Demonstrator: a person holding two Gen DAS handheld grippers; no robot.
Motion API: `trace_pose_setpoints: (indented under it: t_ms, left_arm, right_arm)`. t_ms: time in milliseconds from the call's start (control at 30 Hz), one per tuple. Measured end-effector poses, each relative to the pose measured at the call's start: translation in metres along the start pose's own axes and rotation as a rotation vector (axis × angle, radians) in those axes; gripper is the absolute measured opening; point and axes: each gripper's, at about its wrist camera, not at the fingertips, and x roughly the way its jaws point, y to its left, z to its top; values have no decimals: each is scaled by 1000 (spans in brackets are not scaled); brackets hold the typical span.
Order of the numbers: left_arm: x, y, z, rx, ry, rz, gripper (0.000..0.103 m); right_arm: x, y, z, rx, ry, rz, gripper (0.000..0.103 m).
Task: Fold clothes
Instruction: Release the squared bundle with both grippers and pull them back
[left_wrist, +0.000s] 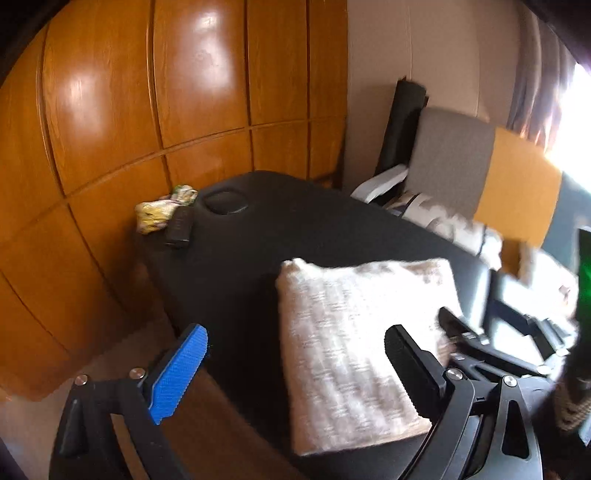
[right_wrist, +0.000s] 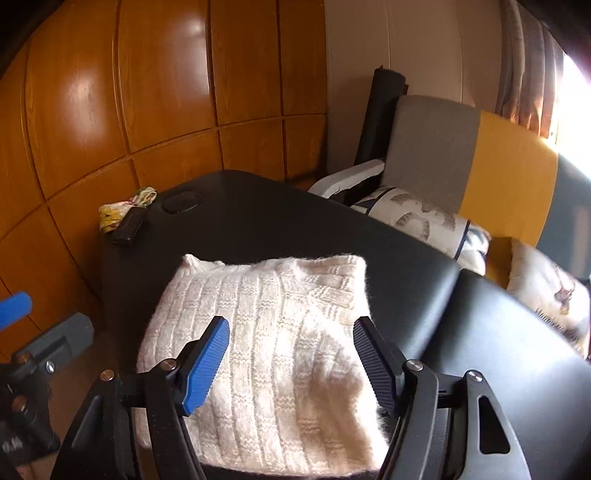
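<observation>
Sweater (right_wrist: 266, 354), cream knit, lies already folded into a thick rectangle on the near part of the black table (right_wrist: 295, 229), toward its left edge. We hold both tools above it; neither touches it.

Left gripper (left_wrist: 295, 373): fingers wide apart, empty, straddling the sweater's near left portion from above. Right gripper (right_wrist: 291, 362): fingers also apart, empty, hanging over the sweater's middle.

Handling, as we judge it: soft, bulky, light. Chunky basket-weave knit, fuzzy surface, so it should grip well on the ribbed pads and not slip. It will sag and spring open if lifted by one layer only. Best hold looks like the stacked edge at the near corners, pinching all layers together, one tool per corner. Loose loops could snag on the fingers' ridges.

What each view gives:
- Right wrist view is sharp: shows knit pattern, a rounded hump at the far left corner, and the table's seam to the right of the sweater. It also catches the left tool's blue fingertip at the far left edge.
- Left wrist view is motion-blurred, but shows the sweater's left side edge and its thickness, plus floor beside the table.
- Both show a remote (right_wrist: 129, 225) and a floral cloth (right_wrist: 122, 210) at the table's far left corner, well apart from the sweater.
</observation>
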Motion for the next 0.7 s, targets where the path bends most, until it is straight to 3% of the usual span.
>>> trace_pose_setpoints:
  t_ms: [67,133,433,700]
  left_arm:
    - [-13,4,-2,4,-70,68,98]
    - [-19,2,-3,20,-97,79,98]
    - [-22,-9,1,23,-61,-12,98]
    - [-13,-9,4,-6,-9,-41,98]
  right_arm:
    - [-5,0,1,3,-22,-10,71]
    - [-11,0,3,4,-45,-8,71]
    - [-22,-8,3,7,-51,11,71]
    - [-18,-7,2,-5,-33,9,71]
